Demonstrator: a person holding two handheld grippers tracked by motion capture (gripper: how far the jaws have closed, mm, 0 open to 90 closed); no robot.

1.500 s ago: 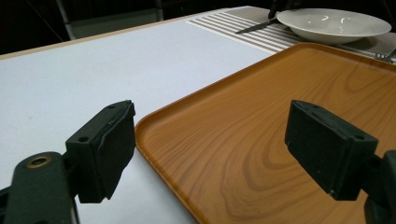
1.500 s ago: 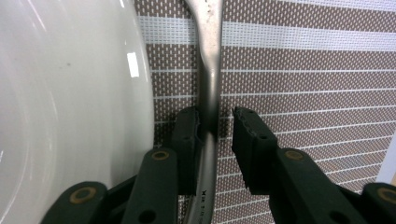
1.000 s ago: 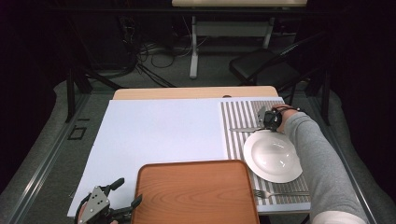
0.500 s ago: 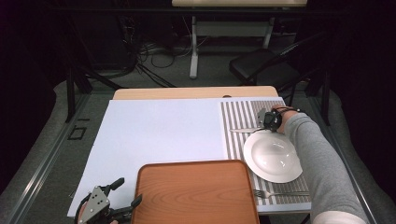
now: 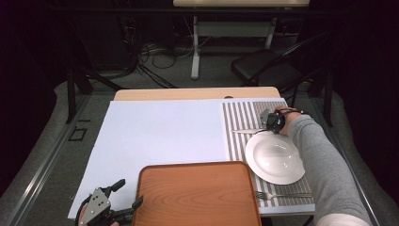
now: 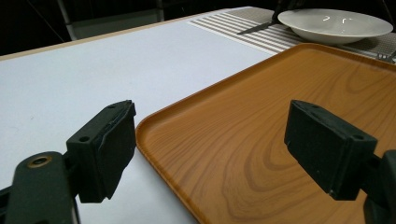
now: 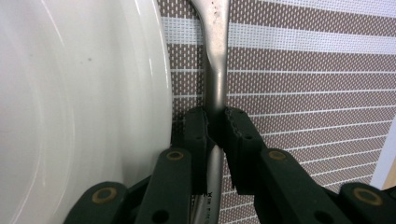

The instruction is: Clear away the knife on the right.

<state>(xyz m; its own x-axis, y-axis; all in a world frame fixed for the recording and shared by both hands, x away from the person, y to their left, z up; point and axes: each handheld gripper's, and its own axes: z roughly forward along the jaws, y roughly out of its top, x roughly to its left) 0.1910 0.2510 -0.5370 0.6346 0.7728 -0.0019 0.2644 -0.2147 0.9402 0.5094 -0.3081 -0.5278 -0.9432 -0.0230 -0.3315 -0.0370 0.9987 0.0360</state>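
A silver knife (image 5: 244, 131) lies on the striped placemat (image 5: 240, 115), just beyond a white plate (image 5: 275, 157). My right gripper (image 5: 270, 121) is shut on the knife's handle. In the right gripper view the two pads press the metal handle (image 7: 215, 70) from both sides, with my right gripper (image 7: 215, 122) right beside the plate's rim (image 7: 154, 93). My left gripper (image 5: 128, 194) is at the table's front left, open, its jaws astride the near left corner of a wooden tray (image 5: 197, 193). The left gripper view shows that tray corner (image 6: 154, 126) between the wide-apart jaws of my left gripper (image 6: 210, 149), untouched.
A fork (image 5: 282, 194) lies on the placemat in front of the plate, right of the tray. A white sheet (image 5: 160, 132) covers the table's left and middle. A black chair (image 5: 268, 70) and cables are on the floor beyond the far edge.
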